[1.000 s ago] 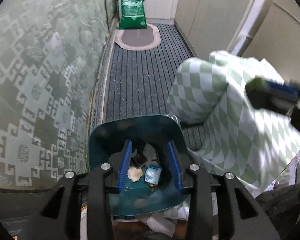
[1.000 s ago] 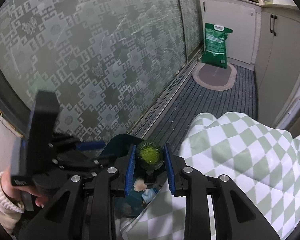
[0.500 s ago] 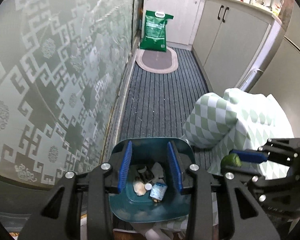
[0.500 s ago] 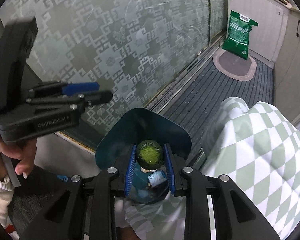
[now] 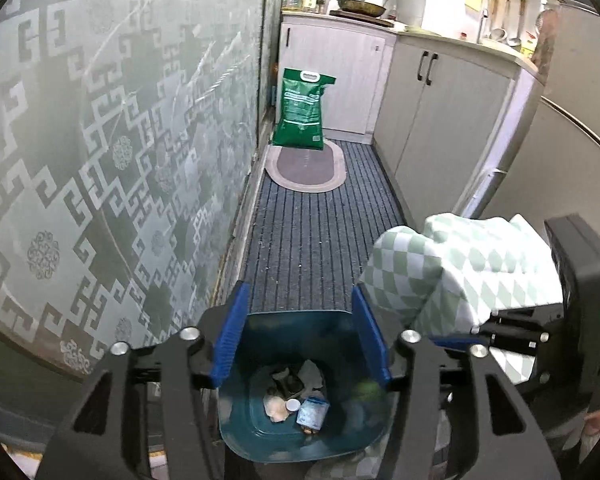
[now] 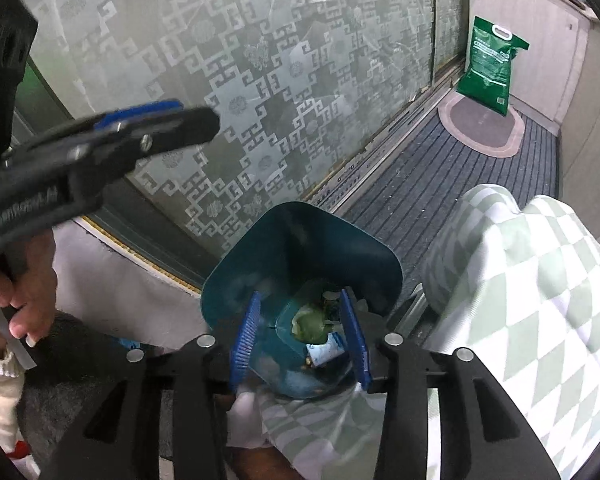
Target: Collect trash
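Right gripper (image 6: 300,338) jaws have just been opening and hold nothing; the green ball (image 6: 310,325) lies below them inside the teal bin (image 6: 260,248). Left gripper (image 5: 302,330) likewise opening, empty. Label writing illegible.

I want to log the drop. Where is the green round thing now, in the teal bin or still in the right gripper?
In the bin. The green round thing lies among the trash inside the teal bin, and the right gripper, just opened, holds nothing.

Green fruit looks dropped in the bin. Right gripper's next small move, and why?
Probably lift the right gripper clear. Its jaws have just been opening and grip nothing; the green fruit is already down in the teal bin among the other trash.
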The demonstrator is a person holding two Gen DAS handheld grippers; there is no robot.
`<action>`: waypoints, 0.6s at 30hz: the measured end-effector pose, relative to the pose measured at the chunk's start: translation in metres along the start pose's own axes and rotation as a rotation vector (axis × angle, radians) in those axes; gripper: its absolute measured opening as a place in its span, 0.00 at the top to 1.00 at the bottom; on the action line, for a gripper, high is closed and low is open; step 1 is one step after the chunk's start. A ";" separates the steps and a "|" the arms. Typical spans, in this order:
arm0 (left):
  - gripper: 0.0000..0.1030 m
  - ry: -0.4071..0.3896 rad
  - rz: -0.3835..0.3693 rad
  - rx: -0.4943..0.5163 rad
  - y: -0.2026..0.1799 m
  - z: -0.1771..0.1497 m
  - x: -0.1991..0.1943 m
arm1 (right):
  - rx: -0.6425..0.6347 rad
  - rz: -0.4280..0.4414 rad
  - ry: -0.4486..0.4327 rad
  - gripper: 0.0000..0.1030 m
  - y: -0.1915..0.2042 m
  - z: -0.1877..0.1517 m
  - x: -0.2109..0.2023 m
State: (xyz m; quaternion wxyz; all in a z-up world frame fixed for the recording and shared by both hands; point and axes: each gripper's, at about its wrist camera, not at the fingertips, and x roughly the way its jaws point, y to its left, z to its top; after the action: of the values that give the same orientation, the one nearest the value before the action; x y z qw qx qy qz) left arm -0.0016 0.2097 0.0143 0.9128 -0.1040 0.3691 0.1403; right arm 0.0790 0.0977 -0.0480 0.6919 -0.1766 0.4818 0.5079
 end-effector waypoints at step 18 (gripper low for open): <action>0.07 0.009 -0.016 0.109 -0.062 -0.029 -0.013 | 0.122 -0.209 -0.217 0.45 -0.055 -0.049 -0.124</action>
State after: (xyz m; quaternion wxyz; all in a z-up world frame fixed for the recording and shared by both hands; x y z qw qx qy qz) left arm -0.0087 0.1406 0.0080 0.9165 -0.0578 0.3797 0.1122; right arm 0.1010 -0.0273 0.0200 0.7983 -0.1275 0.4130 0.4193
